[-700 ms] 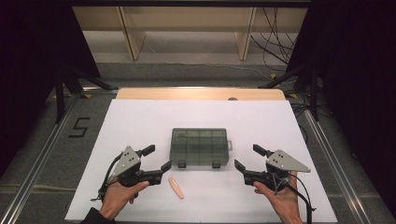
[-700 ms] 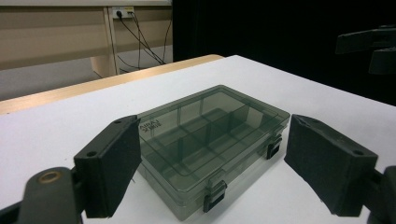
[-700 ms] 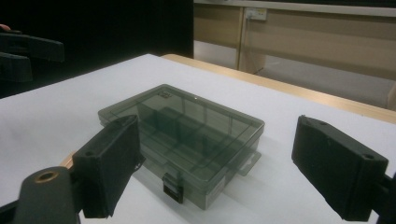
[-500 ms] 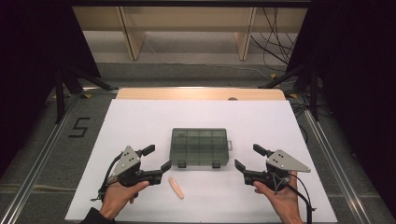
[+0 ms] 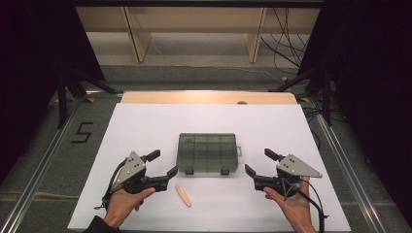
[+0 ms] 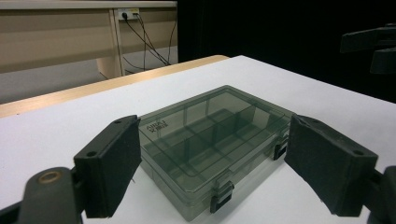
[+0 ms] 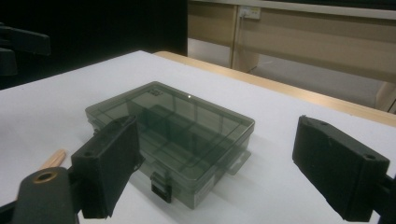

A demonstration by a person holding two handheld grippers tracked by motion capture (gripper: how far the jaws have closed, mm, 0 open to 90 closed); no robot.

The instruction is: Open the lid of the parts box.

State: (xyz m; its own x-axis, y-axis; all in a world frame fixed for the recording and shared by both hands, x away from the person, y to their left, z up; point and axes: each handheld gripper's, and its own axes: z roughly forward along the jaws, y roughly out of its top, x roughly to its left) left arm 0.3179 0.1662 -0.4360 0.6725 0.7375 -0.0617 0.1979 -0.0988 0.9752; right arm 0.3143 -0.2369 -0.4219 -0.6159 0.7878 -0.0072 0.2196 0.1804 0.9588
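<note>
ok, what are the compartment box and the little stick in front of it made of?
Smoky grey see-through compartment box: looks like hard moulded plastic with a glossy lid; dividers show through it and black latches sit on the front. Small pale tan stick: matte, possibly wood, too small to tell for sure.

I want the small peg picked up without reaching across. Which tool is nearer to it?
Left. The left tool is just beside the peg, up and to its left; the right tool sits farther off, past the box's right corner.
</note>
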